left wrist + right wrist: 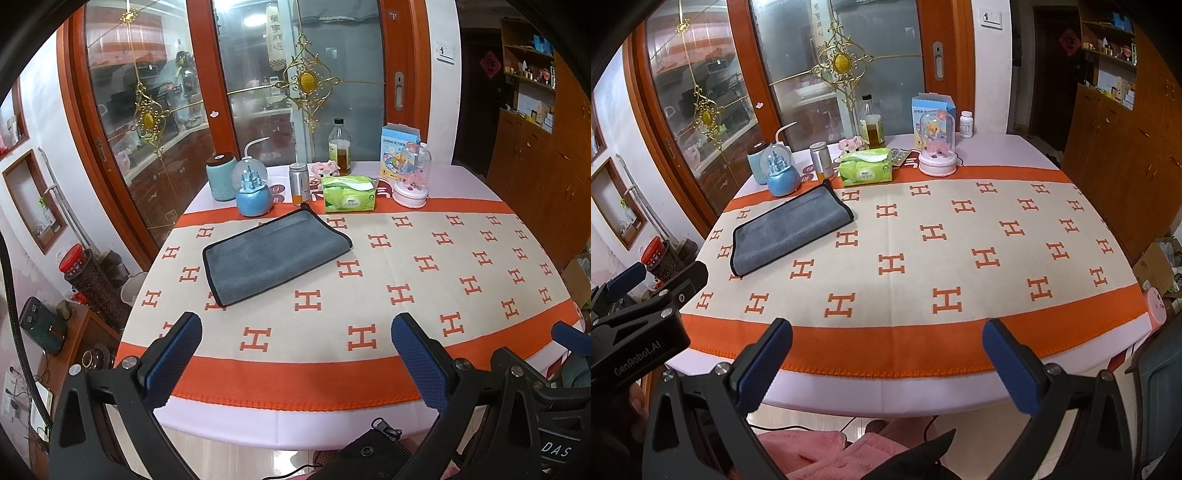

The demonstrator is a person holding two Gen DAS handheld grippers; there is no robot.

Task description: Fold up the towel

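Left of centre in both wrist views, the grey towel (275,254) lies flat on the table (369,373), on the cream part of the H-patterned cloth (424,258). It shows a doubled thickness along its right end, so at least one fold appears done. Edges look roughly aligned; dark piping runs along the borders. Judgement: task is partly or fully complete. Whether a further fold is wanted cannot be told from the pictures.

Left gripper (295,356): jaws wide apart, holding nothing, at lower frame over the orange border near the table edge, well apart from the towel. Right gripper (886,362): same, jaws spread, empty, lower frame above the table edge. Neither touches the towel.

Containers along the far edge, upper centre of frame:
- green tissue pack (349,194), a white tissue showing at the slot.
- glass bottle (340,147), amber liquid filling roughly the lower half.
- silver can (299,182), lid on, contents hidden.
- teal jar (221,177), lid on, contents hidden.
- snow globe (253,192), blue castle inside.
- glass dome (412,177) on pink base, pink figures inside.
- blue carton (399,144), flap open, contents not visible.
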